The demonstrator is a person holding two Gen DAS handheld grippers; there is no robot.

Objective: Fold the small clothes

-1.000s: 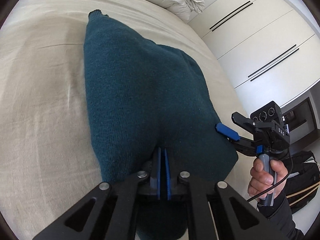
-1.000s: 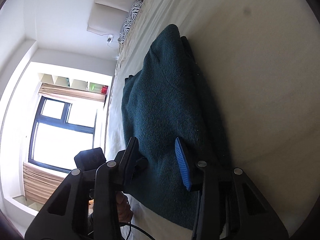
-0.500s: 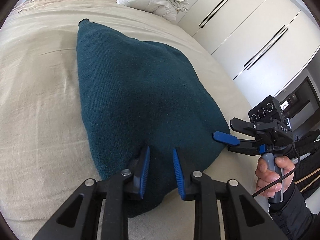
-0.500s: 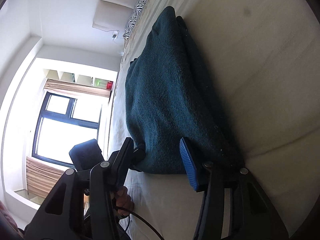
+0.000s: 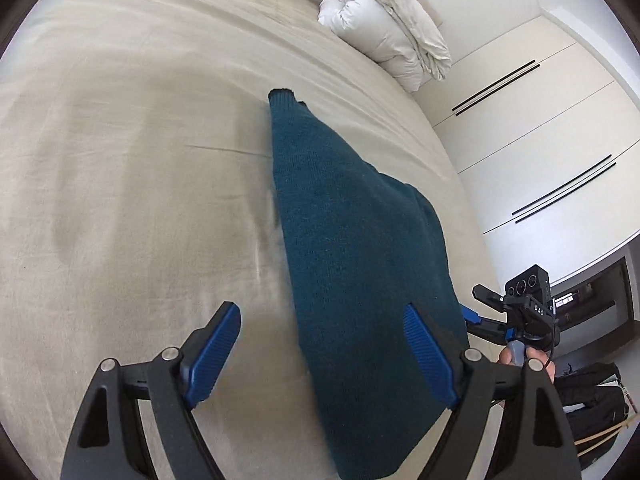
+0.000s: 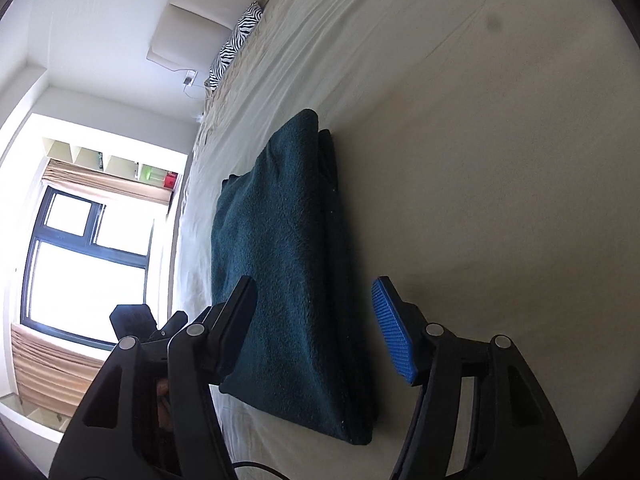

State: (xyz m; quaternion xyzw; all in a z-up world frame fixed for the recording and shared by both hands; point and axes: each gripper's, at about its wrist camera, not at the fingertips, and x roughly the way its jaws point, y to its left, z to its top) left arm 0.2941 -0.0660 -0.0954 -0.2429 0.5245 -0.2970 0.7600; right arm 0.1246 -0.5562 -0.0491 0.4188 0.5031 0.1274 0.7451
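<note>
A dark teal knitted garment [image 5: 352, 240] lies folded in a long strip on the beige bed sheet [image 5: 120, 160]. My left gripper [image 5: 320, 320] hovers over its near end. Its jaws are opening wide, and the blue pads [image 5: 212, 356] stand clear of the cloth on both sides. In the right wrist view the same garment [image 6: 280, 260] shows stacked layers along its right edge. My right gripper [image 6: 314, 286] is above its near end, jaws opening, with the blue pad [image 6: 394, 336] off the fabric. It also shows at the garment's right side as the right gripper [image 5: 472, 304], held by a hand.
A rolled white duvet [image 5: 388, 20] and a zebra pillow [image 6: 236, 44] lie at the head of the bed. White wardrobe doors [image 5: 540, 140] stand to the right, with a black bag [image 5: 592, 400] on the floor. A bright window [image 6: 80, 260] is beyond the bed's left side.
My left gripper was shut on the garment's near edge; it has let go, spread wide and shifted left. The right jaws have widened and drawn back. The garment now lies flat.
</note>
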